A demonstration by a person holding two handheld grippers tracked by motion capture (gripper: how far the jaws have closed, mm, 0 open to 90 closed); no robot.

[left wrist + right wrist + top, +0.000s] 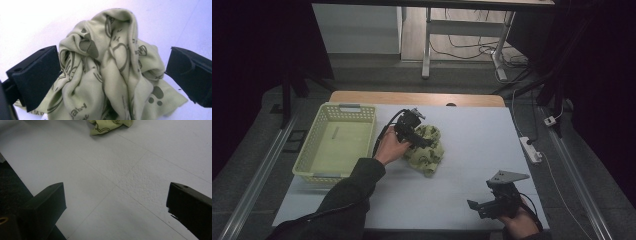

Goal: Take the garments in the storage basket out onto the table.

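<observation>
My left hand-held gripper (110,75) straddles the crumpled cloth (110,72), jaws released. The basket (314,150) holds nothing yet. My right hand-held gripper (489,200) idles released, near right.

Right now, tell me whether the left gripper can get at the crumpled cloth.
Probably yes: the left gripper is open with its fingers either side of the crumpled cloth, and nothing lies between them.

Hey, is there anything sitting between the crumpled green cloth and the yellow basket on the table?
Nothing visible does. The cloth lies just right of the basket, with the left gripper and hand between them, jaws open around the cloth. The basket looks empty. The right gripper waits near the table's front edge.
</observation>
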